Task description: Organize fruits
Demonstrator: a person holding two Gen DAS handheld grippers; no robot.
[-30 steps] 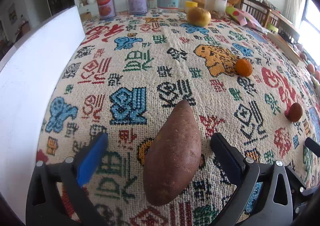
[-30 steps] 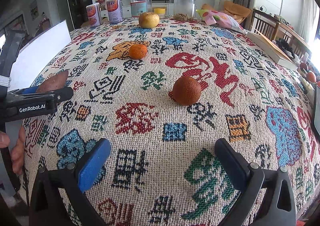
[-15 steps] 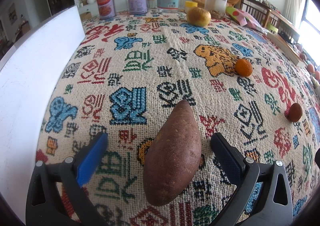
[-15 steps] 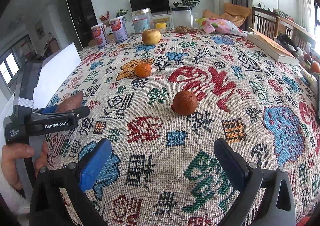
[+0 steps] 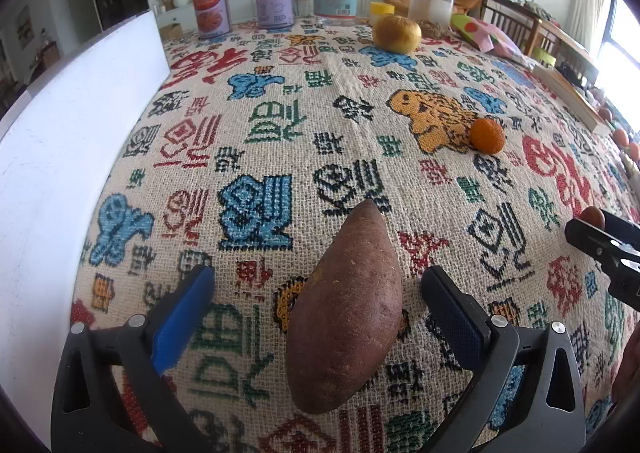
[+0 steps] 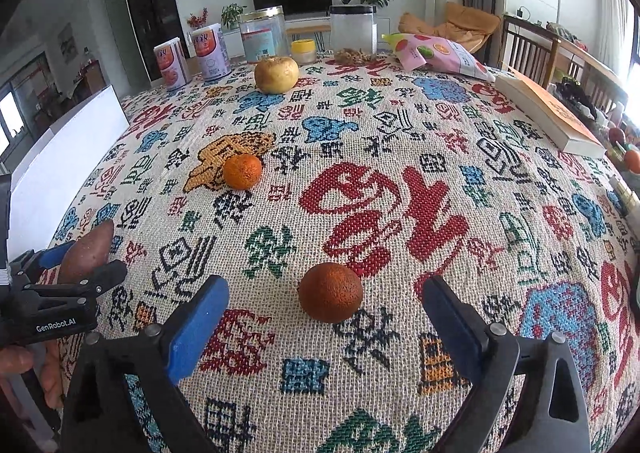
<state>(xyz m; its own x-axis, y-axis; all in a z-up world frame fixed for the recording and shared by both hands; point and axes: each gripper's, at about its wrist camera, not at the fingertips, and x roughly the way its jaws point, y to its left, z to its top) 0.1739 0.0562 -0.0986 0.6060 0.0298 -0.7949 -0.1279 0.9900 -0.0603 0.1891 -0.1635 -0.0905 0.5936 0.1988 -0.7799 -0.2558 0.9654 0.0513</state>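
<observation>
A long brown sweet potato (image 5: 348, 305) lies on the patterned tablecloth between the fingers of my left gripper (image 5: 316, 277). That gripper is open, with gaps on both sides. A dark, rough orange (image 6: 330, 297) sits between the fingers of my right gripper (image 6: 324, 287). Its jaws are closing but the pads stand clear of the fruit. A bright mandarin (image 6: 242, 171) lies farther back, and a yellow round fruit (image 6: 276, 74) sits near the far edge. In the left wrist view a right gripper finger (image 5: 600, 241) hides most of the dark orange.
A white board (image 5: 60, 157) runs along the table's left side. Two cans (image 5: 210, 5), jars (image 6: 264, 35) and a snack bag (image 6: 440, 51) stand at the back. A book (image 6: 552, 117) lies at the right edge. A hand (image 6: 16, 361) holds the left gripper.
The right gripper has moved forward over the cloth, so the dark orange now lies between its fingers, which stand slightly narrower. The left gripper and sweet potato have not moved.
</observation>
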